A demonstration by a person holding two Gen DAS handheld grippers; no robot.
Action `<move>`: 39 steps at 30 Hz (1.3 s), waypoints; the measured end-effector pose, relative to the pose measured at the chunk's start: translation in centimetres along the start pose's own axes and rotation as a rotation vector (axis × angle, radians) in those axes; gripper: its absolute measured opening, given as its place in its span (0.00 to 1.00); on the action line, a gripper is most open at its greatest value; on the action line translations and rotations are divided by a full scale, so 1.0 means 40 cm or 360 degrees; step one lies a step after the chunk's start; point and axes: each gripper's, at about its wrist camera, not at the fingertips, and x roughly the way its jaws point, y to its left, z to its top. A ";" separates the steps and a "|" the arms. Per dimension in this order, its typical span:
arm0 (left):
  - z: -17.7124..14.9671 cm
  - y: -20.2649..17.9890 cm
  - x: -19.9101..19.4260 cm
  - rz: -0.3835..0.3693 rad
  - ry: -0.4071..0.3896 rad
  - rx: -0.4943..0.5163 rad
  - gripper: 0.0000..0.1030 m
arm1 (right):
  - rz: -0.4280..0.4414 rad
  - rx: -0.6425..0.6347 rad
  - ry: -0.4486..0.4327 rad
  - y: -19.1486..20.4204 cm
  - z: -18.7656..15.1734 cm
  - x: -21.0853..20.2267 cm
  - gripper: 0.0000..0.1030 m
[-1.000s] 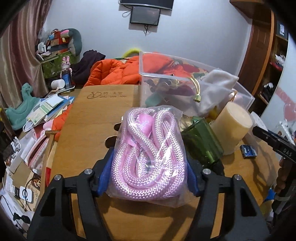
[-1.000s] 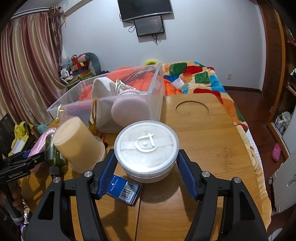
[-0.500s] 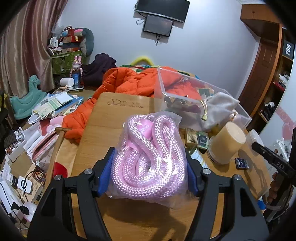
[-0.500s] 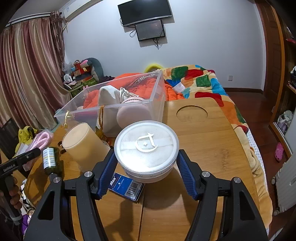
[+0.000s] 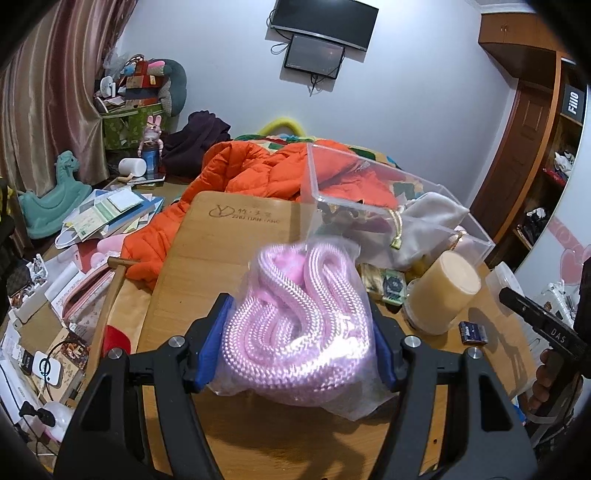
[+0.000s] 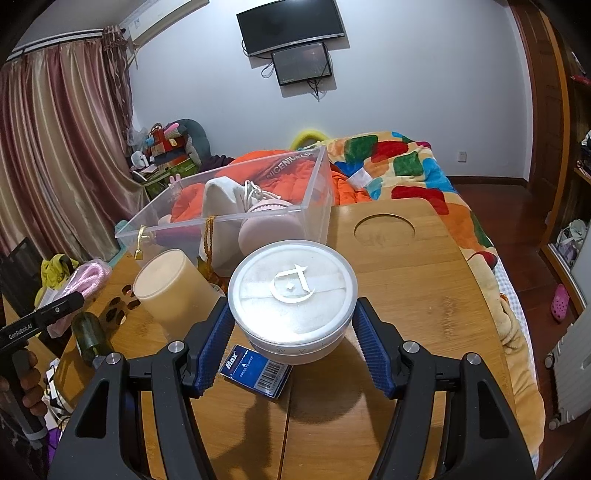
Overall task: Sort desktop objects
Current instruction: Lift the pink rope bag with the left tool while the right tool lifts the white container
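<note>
Left gripper (image 5: 297,343) is clamped on the bagged pink rope (image 5: 299,325), lifted over the bamboo table (image 5: 221,236); I see its long axis running away from me toward the clear plastic bin (image 5: 369,184) at the far edge. Right gripper (image 6: 291,345) grips the round white jar (image 6: 292,295), lid up, above a blue Max card (image 6: 255,371). Cream candle (image 6: 170,291) stands just beside it, green bottle (image 6: 90,338) lying near the left edge. Bedroom: patchwork quilt (image 6: 399,166) behind, wall TV (image 6: 290,26), curtains (image 6: 55,147) on the left.
</note>
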 end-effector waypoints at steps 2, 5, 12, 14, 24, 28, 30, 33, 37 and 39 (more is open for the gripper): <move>0.008 -0.002 -0.006 -0.0009 -0.0013 0.0004 0.63 | 0.0008 0.0000 -0.0005 0.001 0.002 -0.004 0.60; 0.015 -0.010 -0.011 -0.0033 -0.0028 0.0014 0.63 | 0.0027 -0.0002 -0.0018 0.008 0.006 -0.012 0.60; 0.029 -0.022 -0.005 -0.0078 -0.0029 0.0014 0.63 | 0.0055 -0.0015 -0.0027 0.024 0.008 -0.022 0.60; 0.036 -0.028 -0.011 -0.0085 -0.0050 0.0021 0.63 | 0.0052 -0.0023 -0.0034 0.026 0.013 -0.025 0.60; 0.026 -0.044 0.002 -0.0100 -0.0031 0.0038 0.63 | 0.0072 -0.0034 -0.0034 0.036 0.017 -0.029 0.60; 0.025 -0.046 0.002 -0.0113 -0.0032 0.0030 0.63 | 0.0076 -0.0039 -0.0036 0.039 0.019 -0.030 0.60; 0.030 -0.051 -0.003 -0.0120 -0.0044 0.0035 0.63 | 0.0077 -0.0042 -0.0040 0.040 0.022 -0.031 0.60; 0.040 -0.061 -0.017 -0.0124 -0.0077 0.0055 0.63 | 0.0075 -0.0051 -0.0045 0.041 0.028 -0.031 0.60; 0.063 -0.068 -0.036 -0.0161 -0.0121 0.0056 0.63 | 0.0080 -0.0065 -0.0064 0.043 0.046 -0.042 0.60; 0.076 -0.071 -0.043 -0.0176 -0.0139 0.0060 0.63 | 0.0083 -0.0082 -0.0080 0.047 0.059 -0.050 0.60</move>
